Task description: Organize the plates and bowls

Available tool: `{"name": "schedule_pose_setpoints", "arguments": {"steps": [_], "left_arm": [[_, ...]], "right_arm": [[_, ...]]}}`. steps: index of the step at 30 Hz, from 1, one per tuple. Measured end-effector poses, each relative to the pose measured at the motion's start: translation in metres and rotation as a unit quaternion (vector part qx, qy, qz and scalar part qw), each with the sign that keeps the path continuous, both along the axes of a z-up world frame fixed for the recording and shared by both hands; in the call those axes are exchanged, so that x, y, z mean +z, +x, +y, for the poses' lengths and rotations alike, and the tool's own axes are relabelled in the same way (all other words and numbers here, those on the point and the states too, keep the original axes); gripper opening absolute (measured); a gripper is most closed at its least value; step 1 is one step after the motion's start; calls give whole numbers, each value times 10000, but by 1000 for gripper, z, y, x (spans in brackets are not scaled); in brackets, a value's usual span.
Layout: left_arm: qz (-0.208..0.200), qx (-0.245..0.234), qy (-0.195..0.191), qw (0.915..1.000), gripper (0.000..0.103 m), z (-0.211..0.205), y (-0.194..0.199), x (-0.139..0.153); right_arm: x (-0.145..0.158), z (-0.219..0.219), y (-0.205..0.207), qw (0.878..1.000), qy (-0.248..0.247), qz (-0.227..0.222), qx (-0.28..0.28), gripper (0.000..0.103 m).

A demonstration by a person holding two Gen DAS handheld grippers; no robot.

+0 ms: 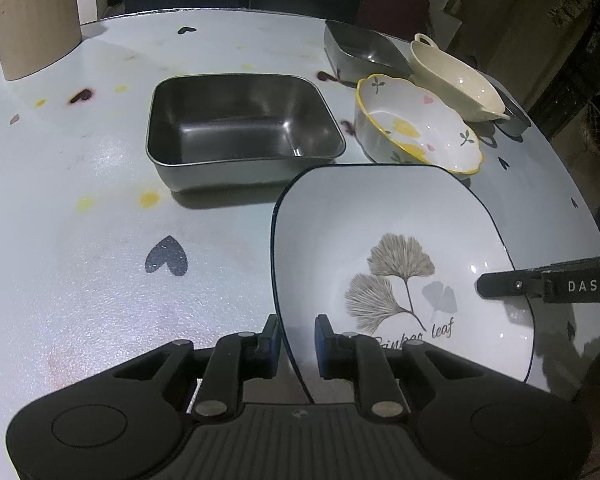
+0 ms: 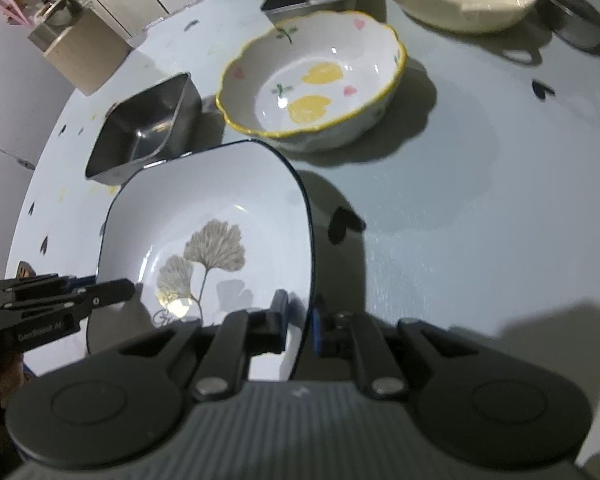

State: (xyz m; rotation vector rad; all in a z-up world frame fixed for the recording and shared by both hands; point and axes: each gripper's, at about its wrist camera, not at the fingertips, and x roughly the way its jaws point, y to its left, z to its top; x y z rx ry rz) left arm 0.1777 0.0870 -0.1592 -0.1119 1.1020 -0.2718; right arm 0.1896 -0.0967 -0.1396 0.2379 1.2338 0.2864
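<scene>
A white square plate [image 1: 384, 236] with a dark rim and a ginkgo-leaf print is held above the table by both grippers. My left gripper [image 1: 298, 338] is shut on its left rim. My right gripper [image 2: 300, 320] is shut on its right rim; the plate also shows in the right wrist view [image 2: 220, 208]. Each gripper shows in the other's view, the right one [image 1: 500, 284] and the left one [image 2: 112, 294]. Beyond the plate stand a flower-print bowl [image 1: 416, 124] with a yellow scalloped rim, a cream handled dish [image 1: 456, 80] and a square steel tray [image 1: 240, 128].
A second steel tray [image 1: 364, 48] sits at the back, and a small round steel bowl [image 2: 572, 12] at the far right. A cardboard box [image 1: 36, 20] stands at the back left corner. The table [image 1: 100, 260] has a pale cloth with heart prints; chairs stand behind it.
</scene>
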Motion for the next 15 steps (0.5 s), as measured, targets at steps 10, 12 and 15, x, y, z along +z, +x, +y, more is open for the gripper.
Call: {"name": "schedule_pose_setpoints", "arguments": {"steps": [10,12,15], "left_arm": [[-41,-50,75,10000,18,-2,-2,1],[-50,-66,99,9999,18,-3,-2,1],[-49,-86,109,9999,18,-2,-1,2]], "right_arm": [[-4,1,0,10000,-43,42,9,16],[-4,1,-1,10000,-33,29,8,16],[-4,2,-1,10000,-36,23,4,16]]}}
